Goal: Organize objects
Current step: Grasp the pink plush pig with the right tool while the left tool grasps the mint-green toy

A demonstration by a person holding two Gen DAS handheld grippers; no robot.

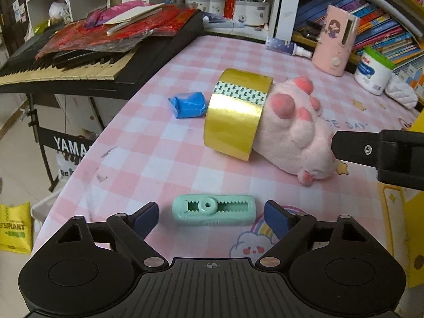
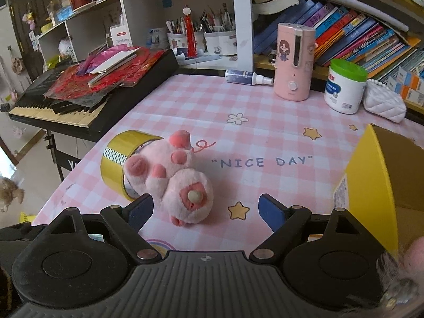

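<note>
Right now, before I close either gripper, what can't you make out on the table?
- Yellow box: cut off by the right wrist view's edge; contents unseen.
- Gold tape roll: far side hidden behind the pink plush paw.
- Blue packet: label too small, left wrist view.

A mint-green correction-tape dispenser (image 1: 214,210) lies flat on its side on the pink checked cloth. Beyond it a gold tape roll (image 1: 235,114) stands on edge, touching a pink plush paw (image 1: 296,129). A crumpled blue packet (image 1: 188,104) lies just beside the roll.
</note>
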